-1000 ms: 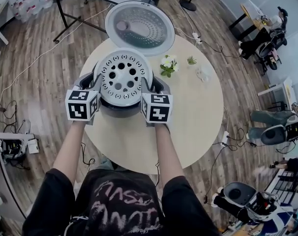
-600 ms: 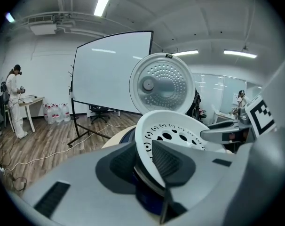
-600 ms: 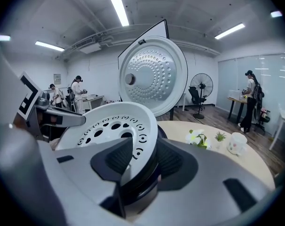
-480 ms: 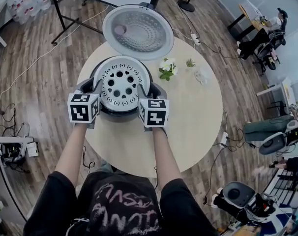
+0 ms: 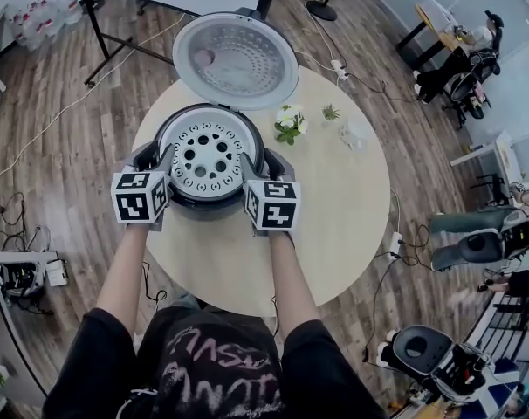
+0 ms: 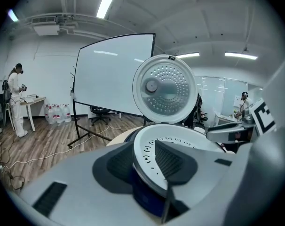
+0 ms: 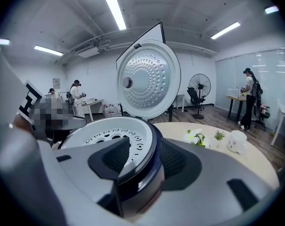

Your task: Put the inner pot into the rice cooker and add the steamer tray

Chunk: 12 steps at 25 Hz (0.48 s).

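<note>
The white perforated steamer tray (image 5: 206, 154) sits level inside the dark rice cooker (image 5: 205, 206), whose lid (image 5: 236, 59) stands open behind. Whatever lies under the tray is hidden. My left gripper (image 5: 160, 161) straddles the tray's left rim, my right gripper (image 5: 261, 165) its right rim. In the left gripper view the tray rim (image 6: 147, 149) runs between the pads (image 6: 118, 164) with a gap. In the right gripper view the rim (image 7: 149, 145) likewise passes between spread pads (image 7: 115, 155). Both jaws have just been opening and do not press on the rim.
The cooker stands on a round wooden table (image 5: 334, 216). A small white flower bunch (image 5: 292, 120), a tiny plant (image 5: 332, 112) and a cup (image 5: 356, 133) sit to its right. A whiteboard stand (image 6: 115, 74) and people are farther off.
The tray came down from above the cooker into its mouth. Both grippers sank with it, and their jaws now stand wider apart round the rim.
</note>
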### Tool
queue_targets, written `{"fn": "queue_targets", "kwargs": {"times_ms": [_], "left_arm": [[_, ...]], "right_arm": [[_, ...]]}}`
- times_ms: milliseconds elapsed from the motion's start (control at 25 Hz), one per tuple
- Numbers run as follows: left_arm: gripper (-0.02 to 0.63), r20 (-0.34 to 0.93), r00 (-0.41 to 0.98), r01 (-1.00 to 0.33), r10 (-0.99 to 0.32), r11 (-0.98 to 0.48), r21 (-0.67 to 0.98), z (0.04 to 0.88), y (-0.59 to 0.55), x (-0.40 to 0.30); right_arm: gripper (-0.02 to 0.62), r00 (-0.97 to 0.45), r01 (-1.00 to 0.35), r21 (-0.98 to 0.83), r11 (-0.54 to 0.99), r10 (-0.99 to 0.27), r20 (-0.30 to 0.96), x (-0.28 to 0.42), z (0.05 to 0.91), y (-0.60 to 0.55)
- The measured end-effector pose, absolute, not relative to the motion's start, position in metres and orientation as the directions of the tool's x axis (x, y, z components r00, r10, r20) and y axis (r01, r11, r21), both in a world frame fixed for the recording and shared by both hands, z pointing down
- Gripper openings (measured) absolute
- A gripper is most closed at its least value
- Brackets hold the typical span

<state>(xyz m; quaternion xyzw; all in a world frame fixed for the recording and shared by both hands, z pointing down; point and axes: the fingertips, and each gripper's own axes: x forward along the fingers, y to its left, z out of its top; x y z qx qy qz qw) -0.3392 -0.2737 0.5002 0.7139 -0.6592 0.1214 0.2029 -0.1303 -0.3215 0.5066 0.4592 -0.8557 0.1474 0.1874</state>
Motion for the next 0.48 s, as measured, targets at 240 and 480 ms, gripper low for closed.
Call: {"fn": "queue_targets", "kwargs": {"times_ms": [240,480], "left_arm": [[0.153,0.404,0.11,-0.992,-0.908,-0.074,0.103,0.486,-0.272,-0.336],[0.14,0.324,0.145,-0.989,-0.935,-0.134,0.057,0.453,-0.272,-0.325]], "right_arm": [[0.19,-0.496,-0.856,-0.093,0.508,-0.758,0.424,-0.115,0.494,-0.315],[0.146,-0.476,-0.875,-0.098,0.474,-0.804,0.356,-0.095,0.467,-0.306]]}}
